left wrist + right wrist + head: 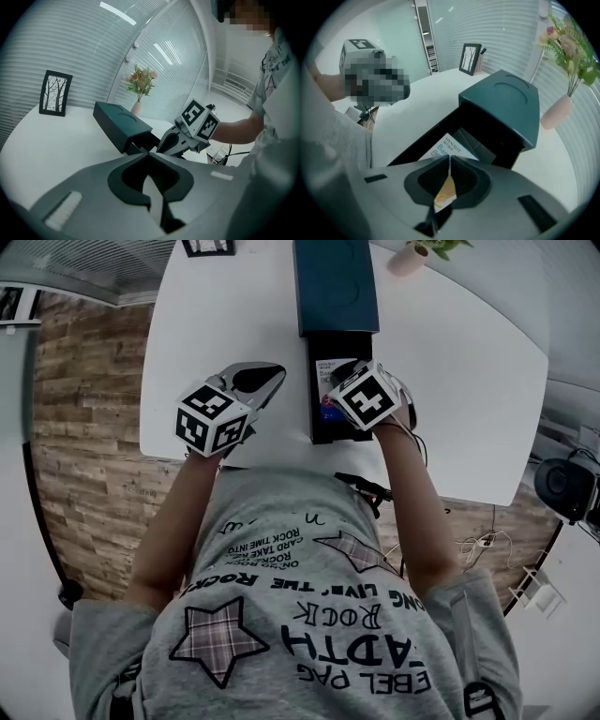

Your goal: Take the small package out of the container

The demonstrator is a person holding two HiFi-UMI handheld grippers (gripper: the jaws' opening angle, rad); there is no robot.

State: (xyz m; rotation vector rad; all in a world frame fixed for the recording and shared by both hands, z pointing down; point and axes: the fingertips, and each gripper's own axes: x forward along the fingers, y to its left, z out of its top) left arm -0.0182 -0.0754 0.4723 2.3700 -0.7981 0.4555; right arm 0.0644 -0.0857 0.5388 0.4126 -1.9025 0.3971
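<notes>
A dark teal container (335, 282) lies on the white table (469, 381), its black drawer tray (316, 427) slid out toward me. In the tray lies a small white package (445, 149) with blue print; its top edge shows in the head view (326, 371). My right gripper (450, 157) is shut on the package's near edge, and a strip of it shows between the jaws. In the head view that gripper (345, 373) hangs over the tray. My left gripper (148, 154) is shut on nothing and rests left of the tray (272, 379).
A framed picture (208, 247) stands at the table's far edge and a pink vase with flowers (410, 259) at the far right. The table's near edge runs just under my forearms. Wooden floor and cables (483, 542) lie beyond it.
</notes>
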